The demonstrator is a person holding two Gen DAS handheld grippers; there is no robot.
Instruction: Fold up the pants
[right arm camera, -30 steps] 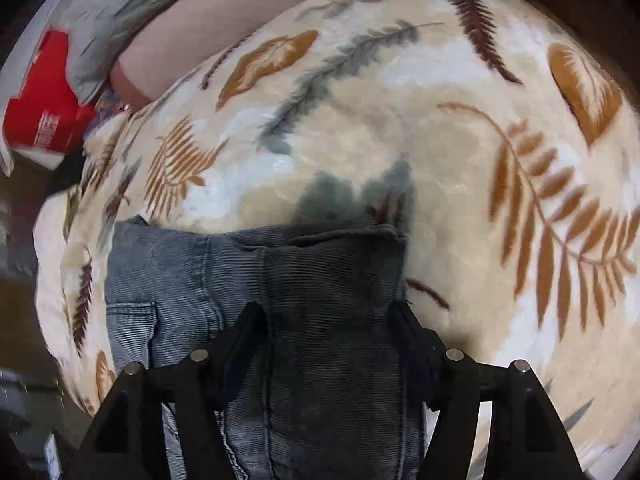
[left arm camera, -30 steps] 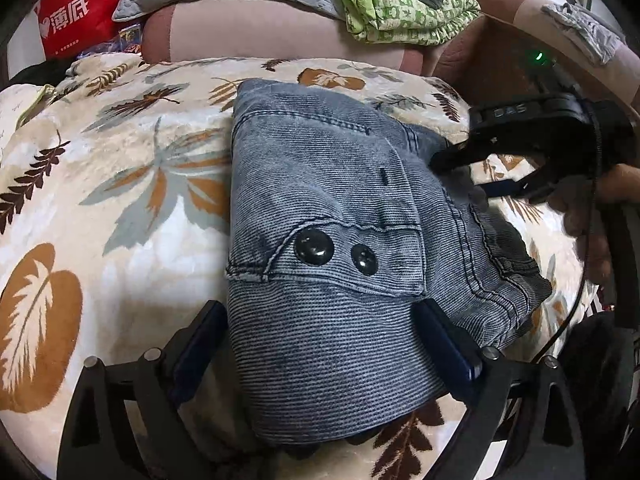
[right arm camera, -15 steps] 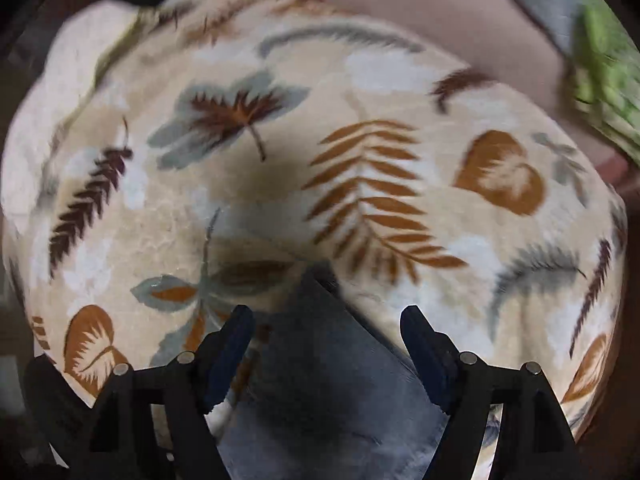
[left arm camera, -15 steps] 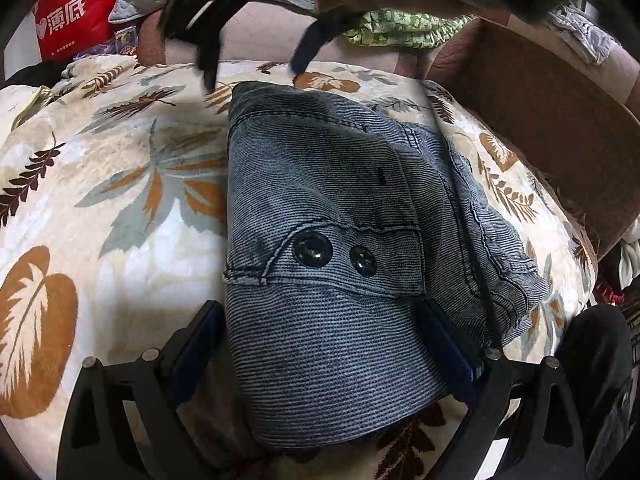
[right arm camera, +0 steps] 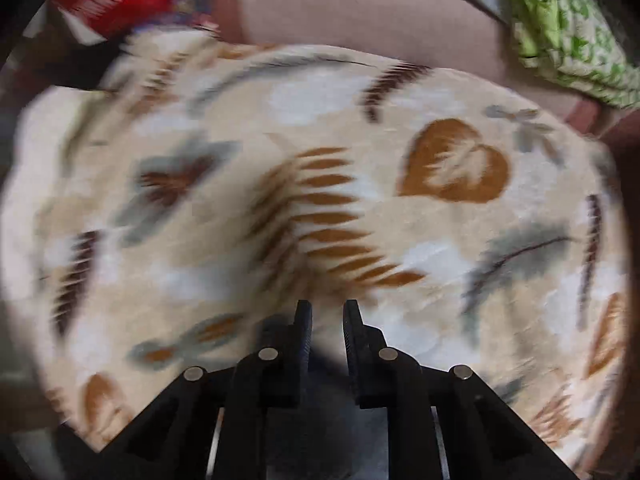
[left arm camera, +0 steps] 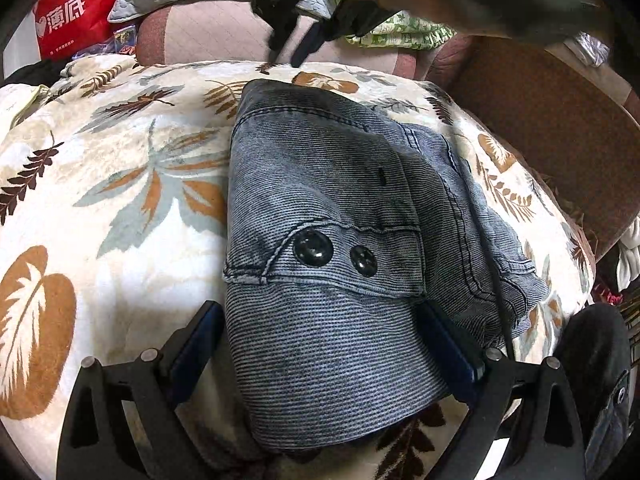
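1. The right gripper (right arm camera: 327, 312) has left the far right edge of the pants (left arm camera: 332, 280) and now hangs above the blanket (right arm camera: 440, 280) beyond their far end. Its jaws have just been closing to a narrow gap with nothing between them.
2. The left gripper (left arm camera: 320, 344) has not moved. Its jaws stand wide on either side of the near end of the folded pants, which lie directly ahead of it.
3. Judging by the compact bundle, the fold looks nearly finished.

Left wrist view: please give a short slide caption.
Folded jeans on a leaf-print blanket, between the open left hand-held gripper fingers.
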